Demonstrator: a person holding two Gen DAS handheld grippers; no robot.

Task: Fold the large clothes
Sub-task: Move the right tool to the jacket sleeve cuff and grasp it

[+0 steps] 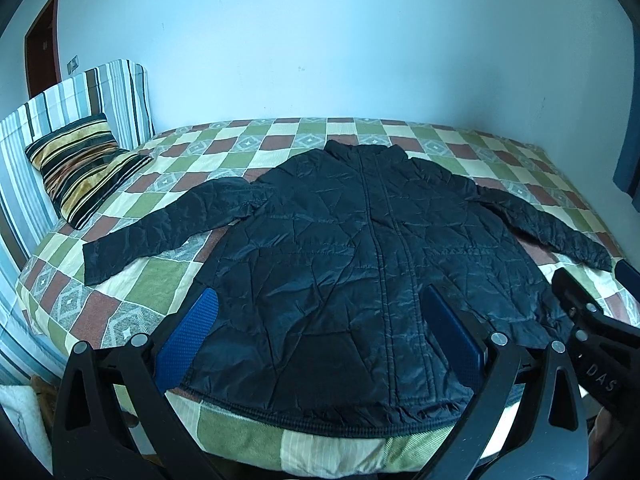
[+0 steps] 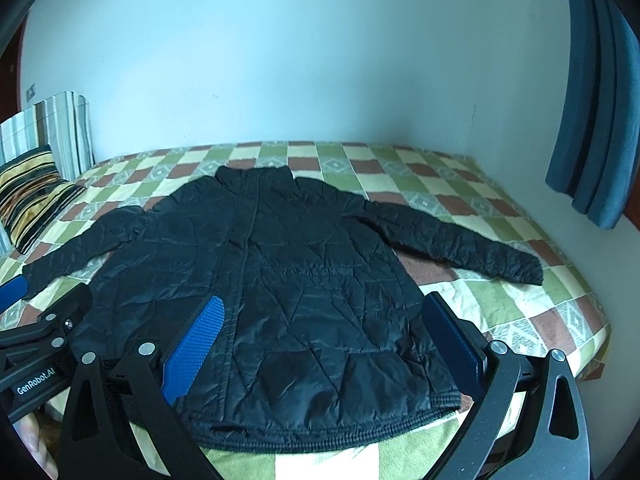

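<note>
Bed with a green, cream and brown checked cover carries a black quilted jacket, spread flat, front up, collar toward the far wall, both sleeves out sideways. Striped velvet pillow lies at the bed's left end. Left tongs and right tongs hang over the jacket's near hem, both spread wide, gripping nothing.

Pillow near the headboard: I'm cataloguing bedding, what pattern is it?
The pillow has black, gold and cream stripes, clearest in the left wrist view.
</note>
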